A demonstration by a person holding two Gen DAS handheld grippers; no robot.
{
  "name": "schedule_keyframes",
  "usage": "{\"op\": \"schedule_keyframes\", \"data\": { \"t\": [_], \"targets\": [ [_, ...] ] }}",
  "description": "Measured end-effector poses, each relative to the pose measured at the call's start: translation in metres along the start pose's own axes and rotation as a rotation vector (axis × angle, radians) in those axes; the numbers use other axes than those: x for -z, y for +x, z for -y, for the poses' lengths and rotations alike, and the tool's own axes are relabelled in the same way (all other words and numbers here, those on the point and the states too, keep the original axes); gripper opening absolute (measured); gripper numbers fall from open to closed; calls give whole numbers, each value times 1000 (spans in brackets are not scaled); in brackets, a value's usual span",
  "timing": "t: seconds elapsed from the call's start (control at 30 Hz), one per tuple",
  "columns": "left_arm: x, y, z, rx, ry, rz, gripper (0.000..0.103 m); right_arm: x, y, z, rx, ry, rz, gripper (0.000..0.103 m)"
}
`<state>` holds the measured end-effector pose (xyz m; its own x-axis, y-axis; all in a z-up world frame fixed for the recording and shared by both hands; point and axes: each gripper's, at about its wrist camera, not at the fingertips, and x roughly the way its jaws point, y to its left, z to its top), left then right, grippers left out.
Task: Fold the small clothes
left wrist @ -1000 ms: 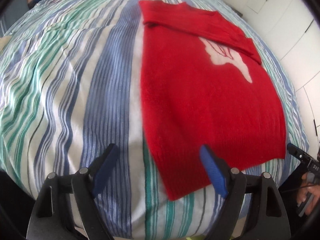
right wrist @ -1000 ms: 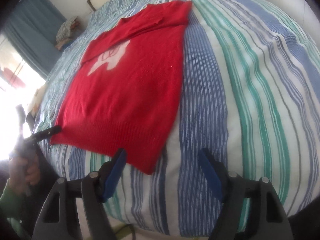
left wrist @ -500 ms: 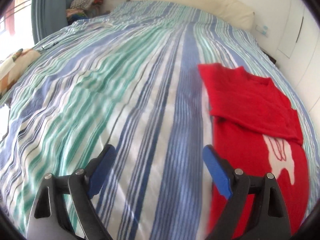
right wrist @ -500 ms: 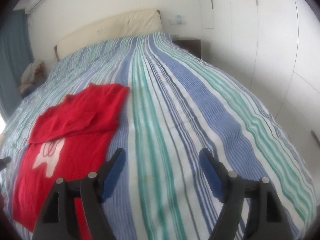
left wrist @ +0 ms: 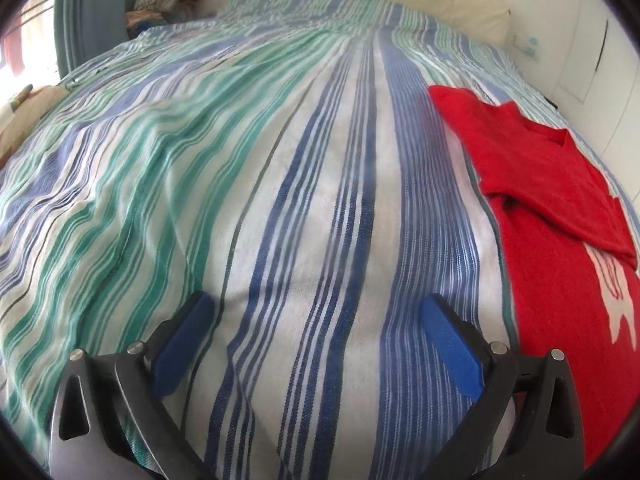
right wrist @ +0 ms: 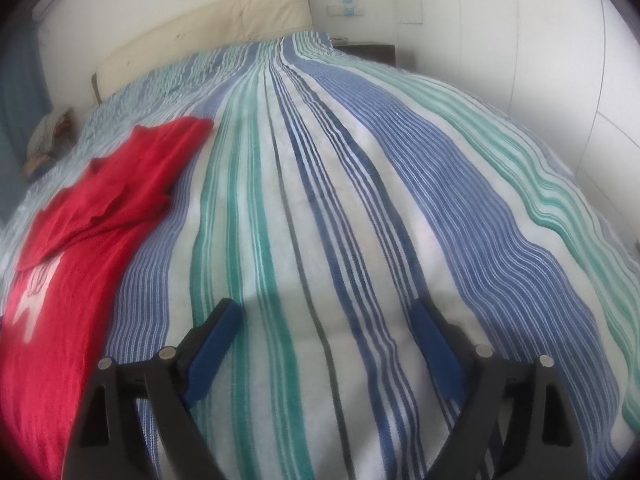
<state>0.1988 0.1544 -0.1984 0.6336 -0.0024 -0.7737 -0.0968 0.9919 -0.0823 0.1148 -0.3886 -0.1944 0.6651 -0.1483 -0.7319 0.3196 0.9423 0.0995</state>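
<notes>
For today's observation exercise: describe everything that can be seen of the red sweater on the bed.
The red sweater is a soft-looking knit with a white motif on its front. It lies flat on the striped bedspread, with a sleeve folded across the upper body and partly covering the motif. Its lower part runs out of frame. Neither claw touches it.

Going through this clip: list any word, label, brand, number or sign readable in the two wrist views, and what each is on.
No readable text in either view.
Red sweater: a white picture on the front, no letters visible.
Wall sockets beside the headboard: pale blue marks, too small to read.
Striped bedspread: pattern only.
Left hand-held gripper and right hand-held gripper: no marking visible.
</notes>
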Motion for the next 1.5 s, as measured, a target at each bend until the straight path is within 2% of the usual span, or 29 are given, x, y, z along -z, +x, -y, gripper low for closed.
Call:
{"op": "schedule_keyframes", "data": {
  "t": [0.37, 0.5, 0.6, 0.67, 0.8, 0.87, 1.5],
  "targets": [
    [0, -1, 0, -6, 0, 5, 103, 0, 5, -1, -5, 1, -1, 90],
    [1, -3, 5, -44, 19, 8, 103, 1, 4, -1, -7, 2, -1, 90],
    [4, -7, 10, -111, 35, 16, 103, 1, 4, 0, -7, 3, -1, 90],
    [6, -8, 12, -123, 47, -1, 103, 1, 4, 0, -9, 4, -1, 90],
    [1, -3, 7, -92, 33, -36, 103, 1, 3, 0, -14, 6, 1, 90],
    [2, -4, 6, -83, 26, -29, 103, 1, 2, 1, -19, 10, 3, 90],
    [3, -4, 7, -90, 33, -30, 103, 1, 3, 2, -19, 7, 3, 91]
  ]
}}
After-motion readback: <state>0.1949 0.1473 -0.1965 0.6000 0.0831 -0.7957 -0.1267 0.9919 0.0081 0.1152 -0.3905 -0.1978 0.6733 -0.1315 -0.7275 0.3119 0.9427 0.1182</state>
